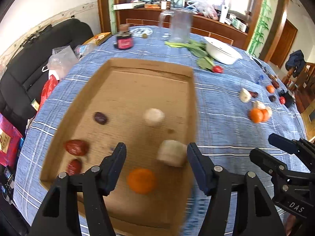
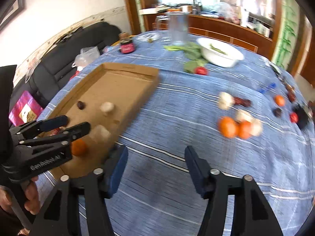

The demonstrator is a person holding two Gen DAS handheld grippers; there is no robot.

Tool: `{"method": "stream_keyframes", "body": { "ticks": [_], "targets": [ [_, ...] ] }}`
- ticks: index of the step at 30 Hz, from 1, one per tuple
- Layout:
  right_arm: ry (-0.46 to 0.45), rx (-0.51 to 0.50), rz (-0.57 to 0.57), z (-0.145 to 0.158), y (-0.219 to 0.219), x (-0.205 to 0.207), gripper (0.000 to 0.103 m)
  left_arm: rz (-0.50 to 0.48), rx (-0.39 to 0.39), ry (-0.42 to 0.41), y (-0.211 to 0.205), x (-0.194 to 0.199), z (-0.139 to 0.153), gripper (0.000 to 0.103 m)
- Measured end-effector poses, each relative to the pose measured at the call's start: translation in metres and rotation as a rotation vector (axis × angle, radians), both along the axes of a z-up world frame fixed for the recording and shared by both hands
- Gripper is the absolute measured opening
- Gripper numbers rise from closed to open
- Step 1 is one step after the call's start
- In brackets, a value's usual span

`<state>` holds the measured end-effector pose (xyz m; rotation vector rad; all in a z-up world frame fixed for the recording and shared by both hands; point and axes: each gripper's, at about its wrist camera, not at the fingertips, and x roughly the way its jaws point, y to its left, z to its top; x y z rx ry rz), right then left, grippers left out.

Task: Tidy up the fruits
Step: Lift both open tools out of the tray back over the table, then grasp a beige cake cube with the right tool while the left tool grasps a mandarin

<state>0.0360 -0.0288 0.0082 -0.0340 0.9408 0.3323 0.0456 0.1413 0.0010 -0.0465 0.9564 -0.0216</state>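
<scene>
A shallow cardboard tray [image 1: 153, 66] [image 2: 130, 67] lies on the blue striped tablecloth. In it are an orange [image 1: 141, 181] [image 2: 78, 147], two white pieces [image 1: 172, 155] [image 1: 154, 116], a dark date [image 1: 100, 118] and two red dates [image 1: 76, 147]. My left gripper [image 1: 156, 167] is open and empty above the tray's near end; it also shows in the right wrist view [image 2: 76, 123]. My right gripper [image 2: 156, 167] is open and empty over bare cloth right of the tray. Two oranges [image 2: 234, 127] [image 1: 258, 115], white pieces [image 2: 225, 100] and dates [image 2: 241, 101] lie loose at the right.
A white bowl [image 2: 220, 54] with greens, leafy vegetables [image 2: 191, 59], a red tomato [image 2: 200, 70], a clear plastic container [image 2: 178, 29] and a dark jar [image 2: 128, 46] stand at the far side. A black sofa [image 1: 29, 63] with bags is left of the table.
</scene>
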Motion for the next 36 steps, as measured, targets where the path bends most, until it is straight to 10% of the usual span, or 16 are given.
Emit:
{"method": "stream_keyframes", "body": {
  "ticks": [14,36],
  "targets": [
    [0.048,0.079,-0.204,-0.024,-0.175,0.004,0.067,-0.06,0.068,0.064,-0.113,-0.008,-0.012,0.068],
    [0.061,0.142,0.182,-0.048,-0.158,0.104,0.058,-0.139,0.132,0.14,-0.144,0.028,-0.026,0.068]
  ]
}}
